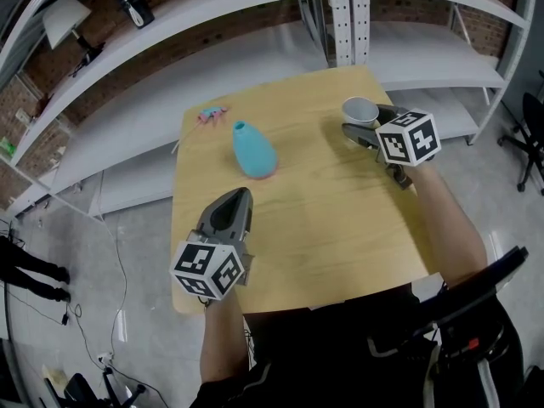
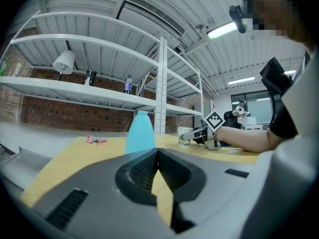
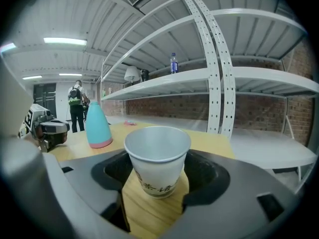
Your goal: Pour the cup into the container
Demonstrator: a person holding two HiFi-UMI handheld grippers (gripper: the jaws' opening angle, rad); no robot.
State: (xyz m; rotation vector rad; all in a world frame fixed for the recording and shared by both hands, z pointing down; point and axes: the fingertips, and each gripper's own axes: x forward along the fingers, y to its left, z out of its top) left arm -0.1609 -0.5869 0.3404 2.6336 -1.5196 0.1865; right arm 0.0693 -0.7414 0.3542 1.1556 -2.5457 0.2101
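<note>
A white paper cup (image 1: 360, 109) (image 3: 157, 158) stands upright at the wooden table's far right. My right gripper (image 1: 361, 120) (image 3: 157, 169) has its wide-set jaws closed against the cup's two sides; the cup's base rests on the wood. What the cup holds cannot be seen. The container, a light-blue narrow-necked vase (image 1: 253, 151) (image 2: 140, 132) (image 3: 97, 126), stands mid-table, left of the cup. My left gripper (image 1: 242, 195) (image 2: 158, 152) is low over the table's near left, shut with nothing in it, pointing toward the vase. The left gripper view also catches the cup (image 2: 184, 136) and the right gripper (image 2: 195, 133) beyond.
A small pink object (image 1: 211, 114) lies at the table's (image 1: 340, 228) far left corner. White metal shelving (image 1: 348, 15) runs behind the table, with a lamp (image 1: 68, 19) and bottles on it. An office chair (image 1: 529, 134) stands at the right. A person (image 3: 76, 106) stands in the background.
</note>
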